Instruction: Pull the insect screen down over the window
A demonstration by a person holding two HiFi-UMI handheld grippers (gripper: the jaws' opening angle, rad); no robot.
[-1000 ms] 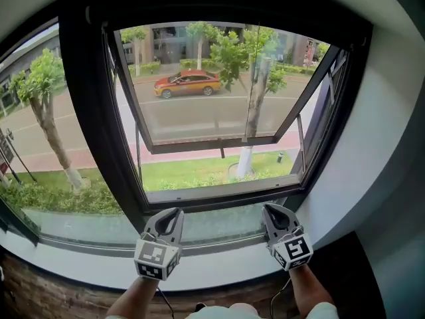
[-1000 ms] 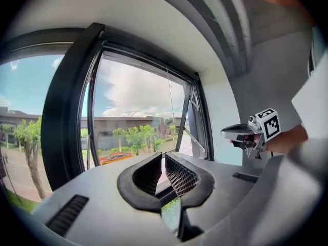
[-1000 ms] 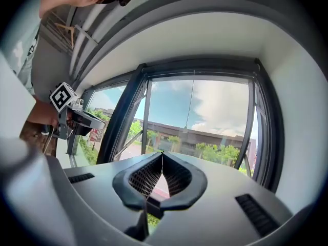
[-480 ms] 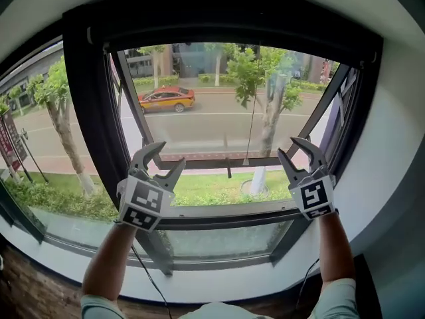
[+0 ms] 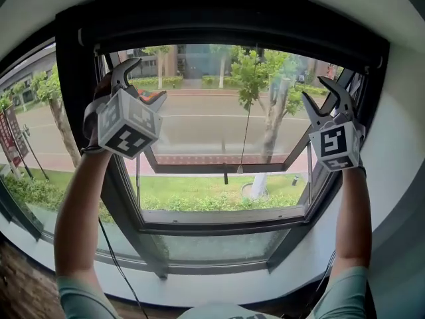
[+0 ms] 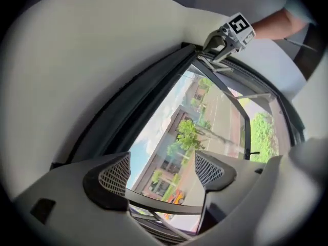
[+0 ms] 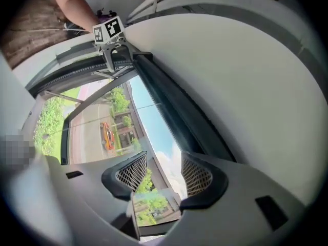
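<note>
Black top housing (image 5: pixel 226 25) of the window (image 5: pixel 219 226) apparently still hides the insect screen; nothing is drawn down yet. Just below it, left gripper (image 5: pixel 143 82) and right gripper (image 5: pixel 322 93) have just been opening, jaws spread, nothing between them. Grasping and pulling remain.

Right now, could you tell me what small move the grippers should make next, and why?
Probably lift both a little higher to the dark top rail: the left gripper and right gripper sit below it, jaws just opened, nothing between them.
</note>
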